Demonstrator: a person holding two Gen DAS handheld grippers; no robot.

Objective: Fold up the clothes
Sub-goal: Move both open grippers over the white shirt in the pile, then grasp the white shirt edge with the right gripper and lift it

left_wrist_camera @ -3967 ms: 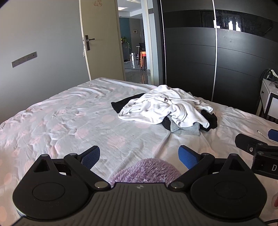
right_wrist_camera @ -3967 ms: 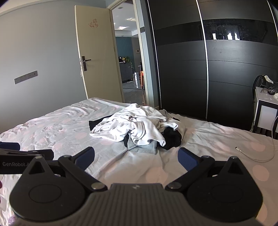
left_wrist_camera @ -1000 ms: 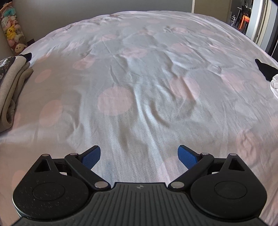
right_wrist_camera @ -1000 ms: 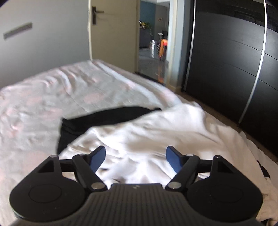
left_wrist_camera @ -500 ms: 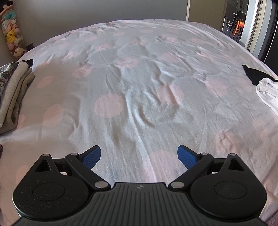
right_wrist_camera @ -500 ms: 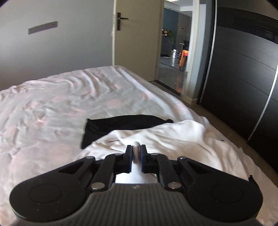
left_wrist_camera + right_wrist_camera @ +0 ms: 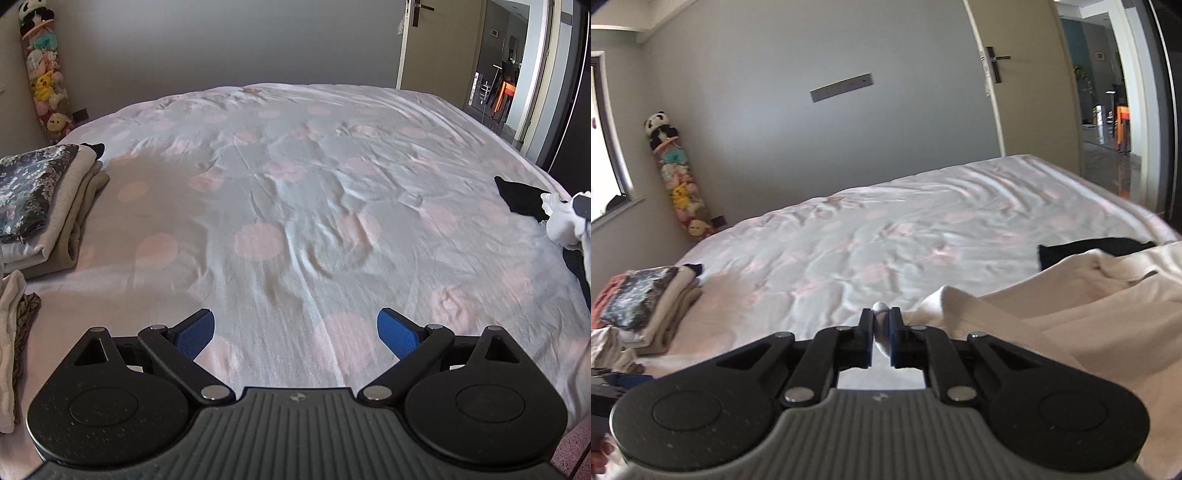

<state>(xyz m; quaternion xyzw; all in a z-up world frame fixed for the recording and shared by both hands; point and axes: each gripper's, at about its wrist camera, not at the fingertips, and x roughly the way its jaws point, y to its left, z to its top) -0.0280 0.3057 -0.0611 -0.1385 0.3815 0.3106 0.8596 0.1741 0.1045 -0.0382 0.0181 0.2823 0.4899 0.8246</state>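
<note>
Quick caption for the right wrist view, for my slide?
Right gripper shut on white garment, lifted over the polka-dot bed.

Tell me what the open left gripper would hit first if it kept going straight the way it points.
Likely just the bare bedsheet: the left gripper tilts down at it, nothing between. The folded pile lies well off to one side.

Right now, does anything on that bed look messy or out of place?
Mostly tidy. A folded stack sits neatly at the bed's left edge. The one untidy spot is on the right: a rumpled white garment lies over a black garment, its edge pinched in the right claw. Nothing looks spilled or damaged.
</note>
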